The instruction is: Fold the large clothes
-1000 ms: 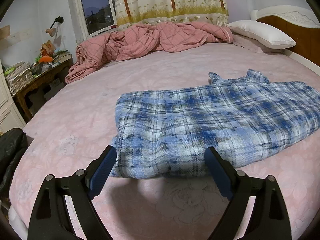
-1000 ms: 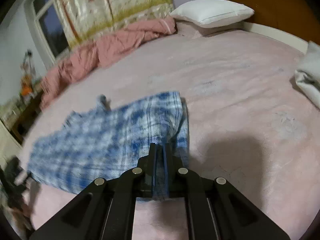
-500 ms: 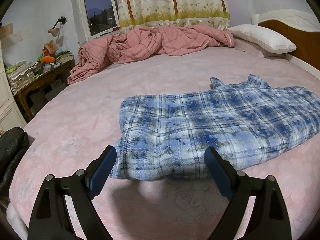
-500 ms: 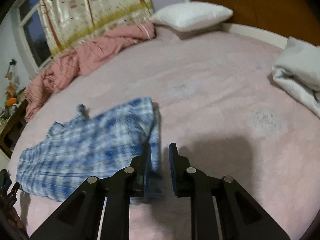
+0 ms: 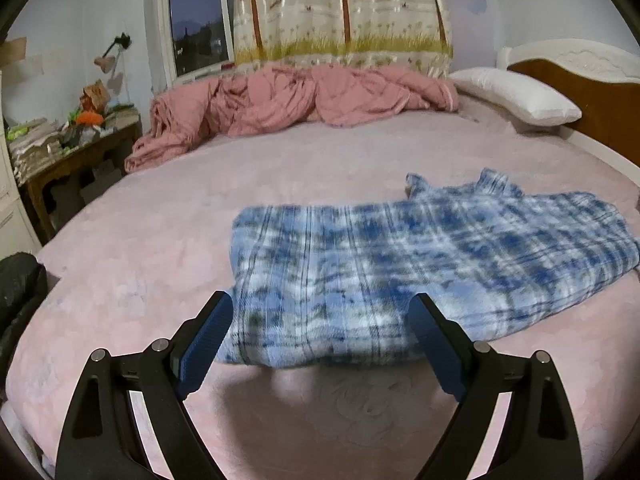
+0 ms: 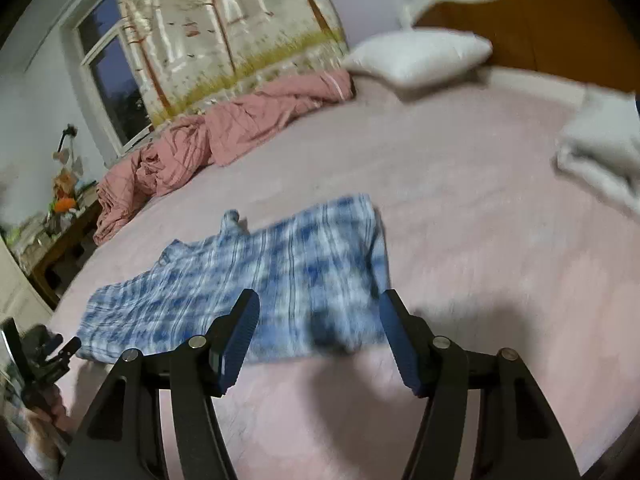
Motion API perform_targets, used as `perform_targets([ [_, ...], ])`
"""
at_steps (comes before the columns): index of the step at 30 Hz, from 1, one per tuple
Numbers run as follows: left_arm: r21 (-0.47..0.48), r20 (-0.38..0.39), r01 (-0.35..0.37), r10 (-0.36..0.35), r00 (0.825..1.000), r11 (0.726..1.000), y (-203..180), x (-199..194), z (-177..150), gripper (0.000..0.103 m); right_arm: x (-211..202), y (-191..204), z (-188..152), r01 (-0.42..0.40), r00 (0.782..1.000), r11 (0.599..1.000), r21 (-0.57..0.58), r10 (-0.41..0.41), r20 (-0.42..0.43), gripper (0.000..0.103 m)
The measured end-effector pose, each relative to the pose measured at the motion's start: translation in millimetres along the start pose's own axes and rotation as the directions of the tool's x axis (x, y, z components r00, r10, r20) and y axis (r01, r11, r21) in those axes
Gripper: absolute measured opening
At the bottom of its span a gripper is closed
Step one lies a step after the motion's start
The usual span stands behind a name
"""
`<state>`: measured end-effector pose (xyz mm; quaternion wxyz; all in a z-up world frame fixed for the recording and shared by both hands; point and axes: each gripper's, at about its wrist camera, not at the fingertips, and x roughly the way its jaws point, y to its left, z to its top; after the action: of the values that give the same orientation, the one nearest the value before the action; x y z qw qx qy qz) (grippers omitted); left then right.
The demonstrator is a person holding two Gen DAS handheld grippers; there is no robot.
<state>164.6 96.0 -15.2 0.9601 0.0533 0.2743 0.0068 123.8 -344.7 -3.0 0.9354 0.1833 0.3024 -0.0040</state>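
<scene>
A blue and white plaid shirt (image 5: 400, 264) lies folded lengthwise on the pink bed (image 5: 160, 232), collar toward the far side. My left gripper (image 5: 320, 332) is open and empty, raised just in front of the shirt's near left end. In the right wrist view the same shirt (image 6: 256, 280) lies flat. My right gripper (image 6: 318, 332) is open and empty, above the shirt's near right end. The left gripper (image 6: 44, 356) shows at the left edge of the right wrist view.
A rumpled pink quilt (image 5: 288, 100) lies along the far side of the bed under the window. A white pillow (image 5: 516, 96) rests by the wooden headboard (image 5: 592, 100). Folded white cloth (image 6: 600, 156) lies at the right. A cluttered side table (image 5: 68, 148) stands at the left.
My right gripper has let go of the shirt's edge, opened wide and drawn back. The shirt now lies flat. My left gripper stayed open and backed off slightly.
</scene>
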Motion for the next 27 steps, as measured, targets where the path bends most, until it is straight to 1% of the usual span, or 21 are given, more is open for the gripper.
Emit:
perform_targets([
  [1,0.005,0.016,0.001,-0.001,1.000,1.000,-0.9,-2.9,0.8,0.093,2.7,-2.5,-3.9,0.001,1.000,1.000,0.029,0.000,-0.018,0.065],
  [3,0.007,0.046,0.004,-0.005,0.999,1.000,-2.9,-7.8,2.0,0.097,10.1,-5.7,-8.5,0.019,0.999,0.998,0.055,-0.016,-0.048,0.065],
  [5,0.004,0.063,0.016,-0.016,0.998,1.000,-3.8,-11.2,3.1,0.098,15.5,-9.0,-10.6,0.037,0.997,0.997,0.074,-0.032,-0.065,0.065],
  [6,0.000,0.068,0.023,-0.023,0.997,1.000,-3.8,-12.3,3.4,0.099,17.3,-10.2,-11.1,0.035,0.997,0.995,0.088,-0.029,-0.071,0.068],
  [8,-0.009,0.078,0.027,-0.026,0.997,1.000,-3.8,-13.3,4.0,0.102,19.0,-11.4,-12.8,0.018,0.997,0.993,0.115,-0.009,-0.078,0.074],
  [9,-0.013,0.082,0.033,-0.032,0.996,0.999,-3.4,-13.7,4.4,0.102,21.0,-12.7,-14.4,-0.003,0.996,0.990,0.139,0.015,-0.085,0.076],
  [12,-0.018,0.092,0.048,-0.046,0.995,0.999,-4.4,-15.0,4.6,0.102,30.8,-12.9,-18.3,-0.041,0.989,0.982,0.183,0.066,-0.132,0.082],
  [13,-0.016,0.097,0.050,-0.048,0.994,0.999,-5.1,-16.1,4.3,0.102,34.2,-12.1,-20.3,-0.033,0.987,0.981,0.189,0.061,-0.146,0.082],
  [14,-0.013,0.103,0.052,-0.050,0.993,0.999,-6.1,-17.2,4.2,0.102,35.4,-12.3,-22.0,-0.007,0.988,0.982,0.190,0.035,-0.147,0.082],
  [15,-0.010,0.107,0.054,-0.053,0.993,0.998,-7.2,-18.1,4.0,0.102,35.3,-11.0,-24.3,0.062,0.991,0.980,0.189,-0.038,-0.129,0.082],
  [16,-0.007,0.109,0.053,-0.052,0.993,0.999,-8.3,-18.6,3.7,0.102,36.0,-10.0,-25.9,0.086,0.991,0.979,0.186,-0.065,-0.118,0.082],
  [17,-0.004,0.109,0.048,-0.047,0.993,0.999,-9.4,-18.6,3.4,0.102,38.2,-9.0,-26.3,0.083,0.991,0.980,0.183,-0.062,-0.119,0.083],
  [18,-0.002,0.108,0.044,-0.043,0.993,0.999,-10.4,-18.1,3.1,0.102,45.2,-9.2,-25.8,0.053,0.989,0.981,0.187,-0.027,-0.142,0.083],
  [19,0.000,0.105,0.041,-0.040,0.994,0.999,-11.0,-17.2,3.0,0.103,49.8,-10.1,-24.5,0.042,0.988,0.980,0.194,-0.012,-0.155,0.083],
  [24,-0.008,0.090,0.041,-0.040,0.995,0.999,-11.9,-13.1,1.2,0.103,69.0,-21.9,-13.6,0.057,0.989,0.961,0.272,-0.017,-0.145,0.083],
  [25,-0.009,0.089,0.039,-0.038,0.995,0.999,-11.7,-12.9,1.1,0.102,73.1,-22.5,-11.8,0.073,0.989,0.955,0.286,-0.031,-0.147,0.083],
  [27,-0.011,0.089,0.038,-0.037,0.995,0.999,-11.0,-12.6,1.2,0.102,78.3,-17.0,-9.1,0.105,0.986,0.957,0.270,-0.064,-0.156,0.083],
])
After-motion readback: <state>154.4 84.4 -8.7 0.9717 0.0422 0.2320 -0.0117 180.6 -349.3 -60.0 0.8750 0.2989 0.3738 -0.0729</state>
